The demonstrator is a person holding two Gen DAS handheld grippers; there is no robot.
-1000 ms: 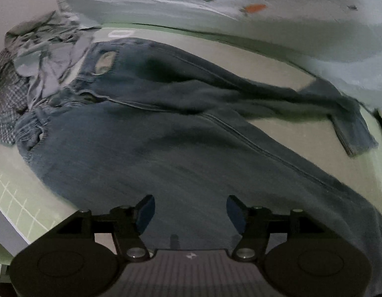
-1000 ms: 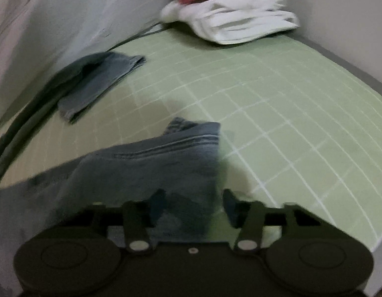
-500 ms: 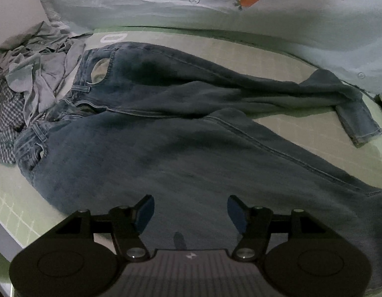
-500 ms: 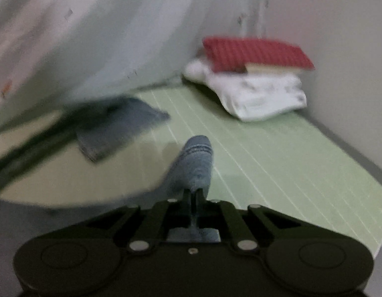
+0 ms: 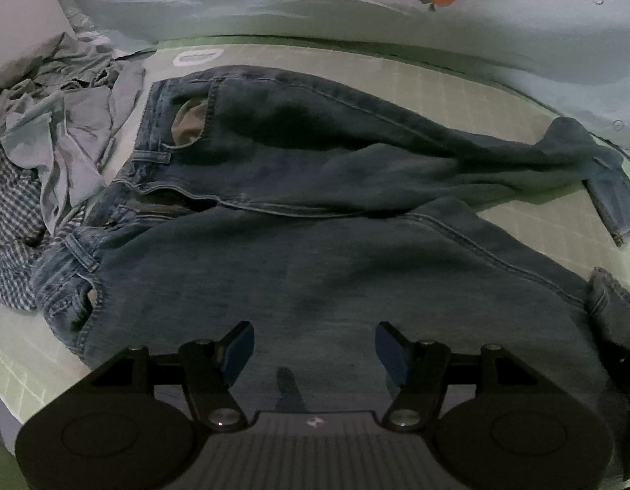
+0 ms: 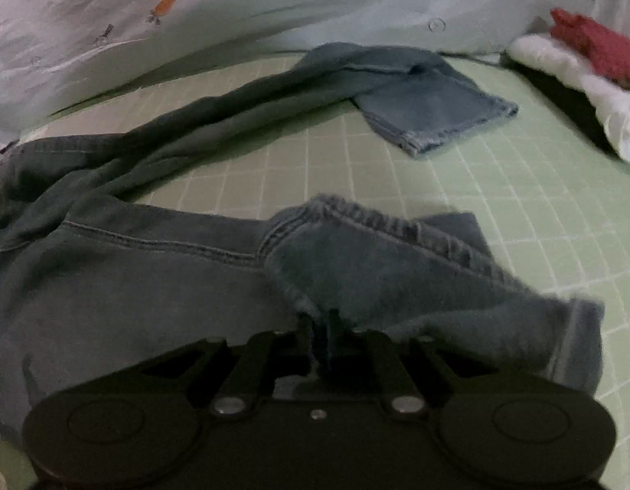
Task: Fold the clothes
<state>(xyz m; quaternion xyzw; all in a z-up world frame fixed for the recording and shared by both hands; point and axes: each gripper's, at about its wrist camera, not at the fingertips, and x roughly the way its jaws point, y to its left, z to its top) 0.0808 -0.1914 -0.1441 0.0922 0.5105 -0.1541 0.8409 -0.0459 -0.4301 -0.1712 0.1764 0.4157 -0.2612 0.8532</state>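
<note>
A pair of dark blue jeans lies spread on the green gridded mat, waistband at the left, legs running right. My left gripper is open and empty, hovering over the near leg's thigh. My right gripper is shut on the near leg's hem end, which is folded back and lifted over the leg. The far leg's cuff lies flat on the mat beyond it.
A crumpled grey shirt and a checked garment are heaped left of the waistband. A pale quilt with carrot prints lines the back. Folded white and red laundry sits at the far right.
My right gripper closed on the near leg's hem and carried it back over the leg. My left gripper stayed open and moved little over the thigh.
</note>
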